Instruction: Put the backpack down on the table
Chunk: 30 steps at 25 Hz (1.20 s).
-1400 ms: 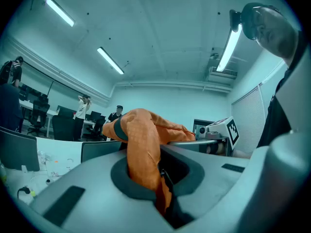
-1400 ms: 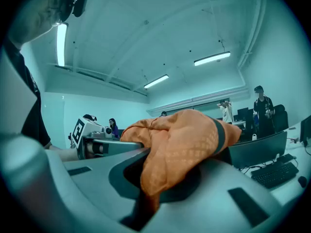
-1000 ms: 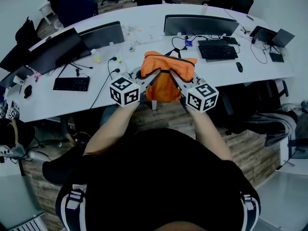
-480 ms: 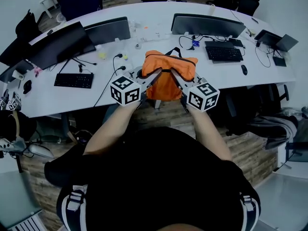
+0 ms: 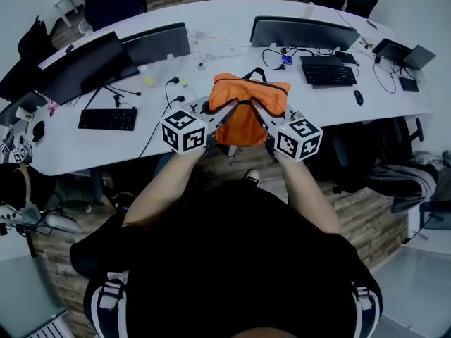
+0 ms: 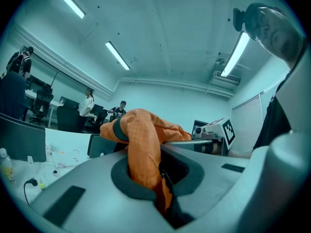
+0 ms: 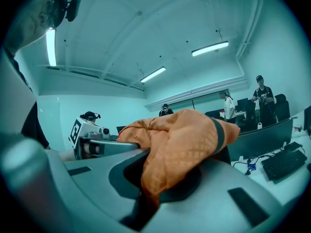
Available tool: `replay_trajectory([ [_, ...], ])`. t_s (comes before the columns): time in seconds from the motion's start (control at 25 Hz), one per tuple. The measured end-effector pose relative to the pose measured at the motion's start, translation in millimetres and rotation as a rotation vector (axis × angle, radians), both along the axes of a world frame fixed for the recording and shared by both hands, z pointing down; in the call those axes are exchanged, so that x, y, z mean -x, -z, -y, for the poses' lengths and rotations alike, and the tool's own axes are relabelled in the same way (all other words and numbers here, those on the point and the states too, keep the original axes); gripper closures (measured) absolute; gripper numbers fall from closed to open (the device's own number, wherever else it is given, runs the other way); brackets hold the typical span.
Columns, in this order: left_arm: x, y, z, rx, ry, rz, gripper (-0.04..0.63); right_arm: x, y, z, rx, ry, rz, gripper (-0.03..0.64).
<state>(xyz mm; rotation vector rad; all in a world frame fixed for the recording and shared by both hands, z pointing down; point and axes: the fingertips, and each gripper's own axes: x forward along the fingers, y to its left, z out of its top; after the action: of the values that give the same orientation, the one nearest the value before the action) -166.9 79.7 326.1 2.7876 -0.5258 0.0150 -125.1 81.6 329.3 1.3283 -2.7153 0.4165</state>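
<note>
Backpack [image 5: 246,111] aloft, orange and bunched, slung between both tools over the near edge of the white table [image 5: 394,115], and not yet set down by my read. Left gripper [image 5: 220,113] is clamped tight on a fold of the orange fabric. Right gripper [image 5: 259,111] is pinched on another fold, same story.

Danger now: each hold is only a nip of thin cloth, so the weight could drag it out of one side and swing the bag. Lower it too close to the edge and it may slump off toward the floor. Loose cables [image 5: 158,115] run close to the landing spot, and a strap could hook one.

Headcount: one backpack, two grippers, two keyboards [image 5: 106,120], one mouse [image 5: 359,97], at least three monitors [image 5: 303,34] along the curve.
</note>
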Motion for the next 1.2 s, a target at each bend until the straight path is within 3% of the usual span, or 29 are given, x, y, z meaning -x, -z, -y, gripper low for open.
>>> replay_trajectory([
  [1.2,-45.4,-29.0,41.7,0.055,0.012,0.045,0.557,-43.9,-28.8,44.1,0.041,0.018,0.011,0.583],
])
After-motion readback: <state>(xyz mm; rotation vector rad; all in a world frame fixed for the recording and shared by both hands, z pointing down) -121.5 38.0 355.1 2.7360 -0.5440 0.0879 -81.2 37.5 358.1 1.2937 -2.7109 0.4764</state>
